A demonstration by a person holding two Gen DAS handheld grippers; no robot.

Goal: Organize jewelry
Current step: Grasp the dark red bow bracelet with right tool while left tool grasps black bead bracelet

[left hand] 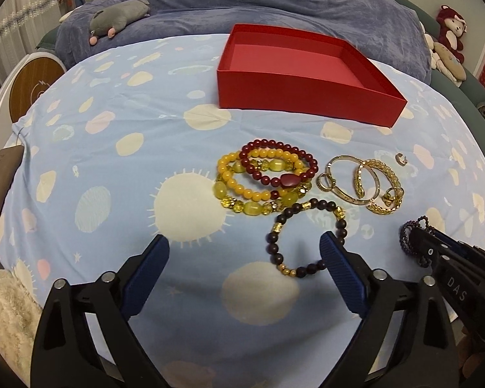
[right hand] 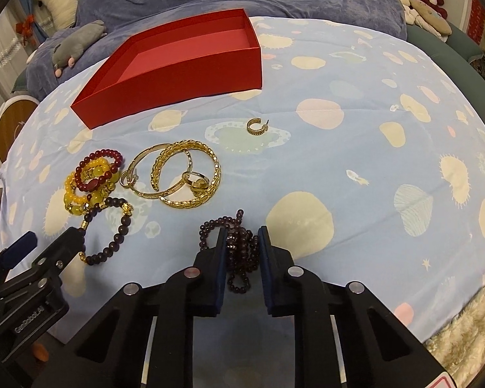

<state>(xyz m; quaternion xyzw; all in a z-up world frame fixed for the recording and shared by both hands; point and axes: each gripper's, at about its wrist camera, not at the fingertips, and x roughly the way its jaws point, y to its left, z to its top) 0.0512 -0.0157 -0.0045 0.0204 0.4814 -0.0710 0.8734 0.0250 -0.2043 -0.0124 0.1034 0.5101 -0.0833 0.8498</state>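
Bedroom setting, blue planet-print sheet (left hand: 113, 161) as the work surface, open red box (left hand: 294, 74) toward its far side, showing nothing inside. Nearer: stacked yellow and red bead bracelets (left hand: 265, 177), tangled gold bangles (left hand: 362, 181), lone gold earring (right hand: 257, 126). Left gripper (left hand: 244, 255) with fingers wide apart, right pad overlapping the dark bead bracelet (left hand: 304, 236). Right gripper (right hand: 242, 242) narrowed around the purple bead strand (right hand: 239, 252), contact unclear, beads partly hidden behind the pads. Frame edges blurred, stuffed toys (left hand: 449, 29) barely legible.
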